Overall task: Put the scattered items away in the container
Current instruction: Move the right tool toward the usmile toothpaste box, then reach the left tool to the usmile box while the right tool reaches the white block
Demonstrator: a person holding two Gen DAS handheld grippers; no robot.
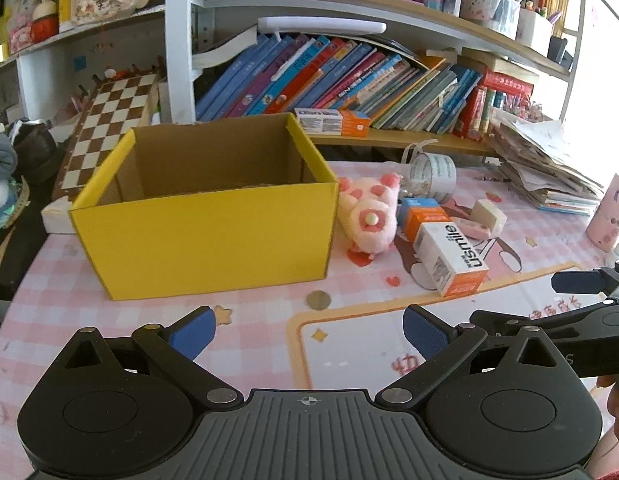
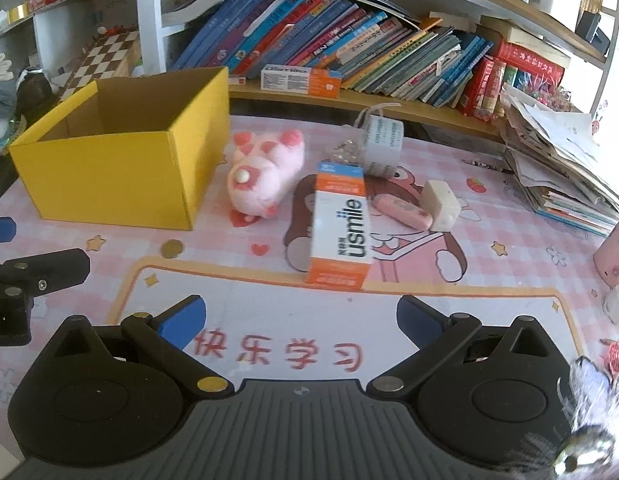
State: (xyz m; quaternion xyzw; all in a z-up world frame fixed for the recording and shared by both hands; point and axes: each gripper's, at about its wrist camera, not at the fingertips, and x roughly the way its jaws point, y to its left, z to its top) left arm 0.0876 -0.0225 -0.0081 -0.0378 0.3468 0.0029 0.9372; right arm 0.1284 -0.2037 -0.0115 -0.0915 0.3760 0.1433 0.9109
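Both tools hover low over the pink checked table (image 2: 509,264) with nothing gathered yet, so the tidying looks to be at its very start. The left tool (image 1: 309,330) has its blue-padded fingers spread wide and holds nothing; the right tool (image 2: 301,314) is equally wide apart and empty. The open yellow cardboard box (image 1: 205,236) stands to the left, apparently empty, though its floor is mostly hidden. Just beside its right wall lies a pink plush pig (image 2: 263,172), then a white-and-orange usmile carton (image 2: 339,226) straight ahead of the right tool, a pink oblong case (image 2: 403,210), a cream block (image 2: 441,200) and a tipped clear roll (image 2: 379,146). The next move probably calls for the right tool to advance onto the carton's narrow sides and close.
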